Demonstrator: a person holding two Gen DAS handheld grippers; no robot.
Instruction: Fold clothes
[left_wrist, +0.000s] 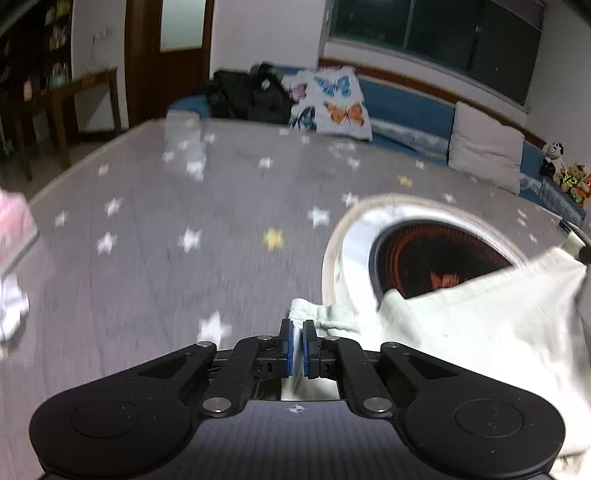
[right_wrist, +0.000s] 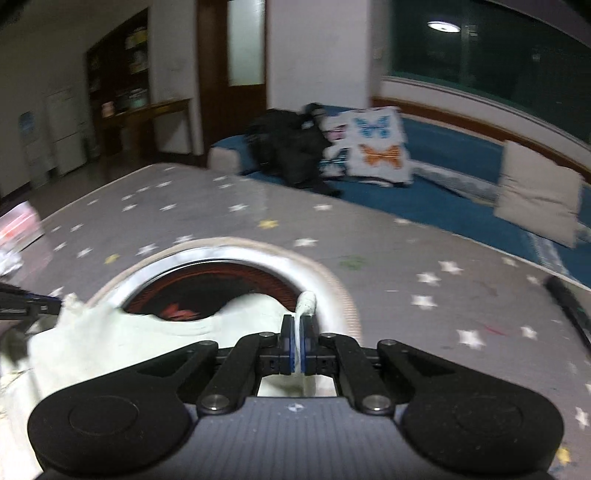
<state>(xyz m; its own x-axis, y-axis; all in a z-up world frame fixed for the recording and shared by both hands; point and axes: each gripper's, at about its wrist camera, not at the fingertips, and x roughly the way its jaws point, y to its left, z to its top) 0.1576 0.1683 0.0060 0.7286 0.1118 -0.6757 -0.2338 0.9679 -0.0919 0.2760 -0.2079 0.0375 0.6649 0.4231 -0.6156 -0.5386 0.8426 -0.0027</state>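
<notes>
Both the left gripper (left_wrist: 298, 330) and right gripper (right_wrist: 296, 325) pinch the pale shirt (left_wrist: 480, 325), stretched between them, nine to three o'clock.

Pink item (left_wrist: 13, 221) cut off, blurred

Star-patterned grey mat (left_wrist: 155, 206); butterfly pillow (right_wrist: 380, 144), black bag (right_wrist: 288, 147) on blue couch (right_wrist: 454, 162).
</notes>
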